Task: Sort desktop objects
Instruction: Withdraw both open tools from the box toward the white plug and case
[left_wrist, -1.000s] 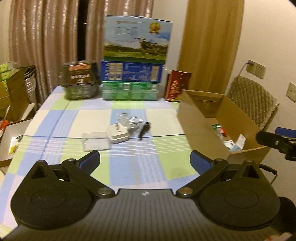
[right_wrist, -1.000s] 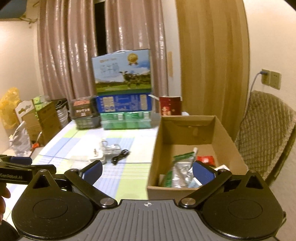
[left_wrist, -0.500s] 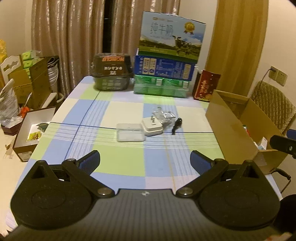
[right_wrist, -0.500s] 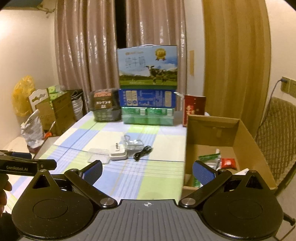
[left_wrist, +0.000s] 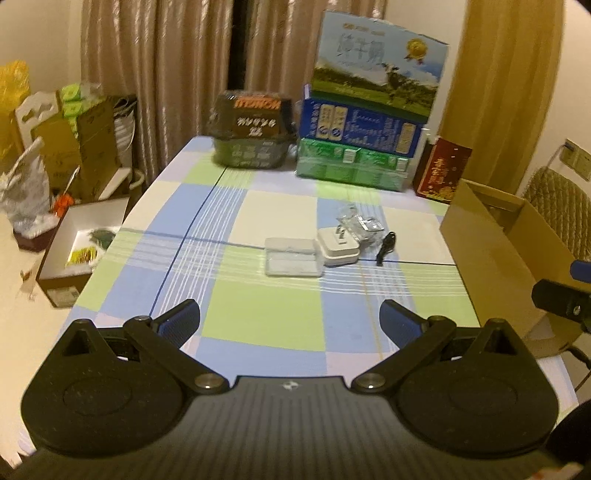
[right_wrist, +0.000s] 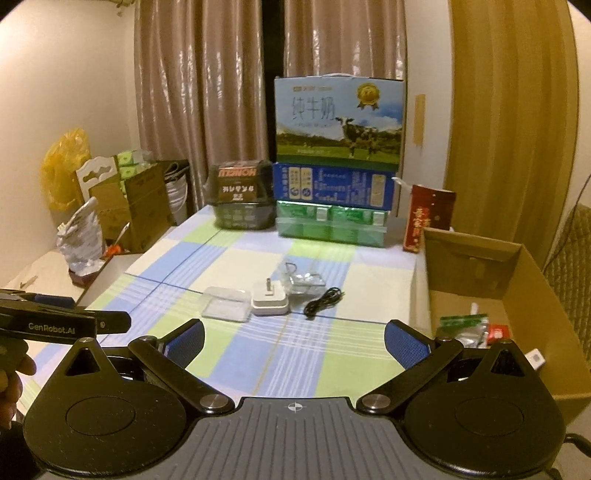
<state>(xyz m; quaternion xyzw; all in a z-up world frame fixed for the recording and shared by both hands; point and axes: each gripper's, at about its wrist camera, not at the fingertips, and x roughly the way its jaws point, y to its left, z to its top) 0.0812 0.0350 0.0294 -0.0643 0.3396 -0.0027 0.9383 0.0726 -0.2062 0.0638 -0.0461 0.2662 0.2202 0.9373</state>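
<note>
A desk (left_wrist: 280, 325) under a checked cloth is filling both views. A cardboard box (right_wrist: 517, 295) is sitting open at its right edge, with packets lying inside. Stacked cartons (right_wrist: 336, 158) are standing along the far edge. The left gripper (left_wrist: 290, 319) and the right gripper (right_wrist: 294, 341) are both hanging above the near part of the desk, each spread wide and carrying nothing. Well ahead of both, near the middle, a clear plastic case (left_wrist: 293, 261) is lying flat, touching a white charger (left_wrist: 338, 249) on its right. Just beyond the charger a crinkled clear packet (left_wrist: 360, 224) is resting, and a black cable (left_wrist: 386, 248) is lying beside it, nearest the cardboard box.
</note>
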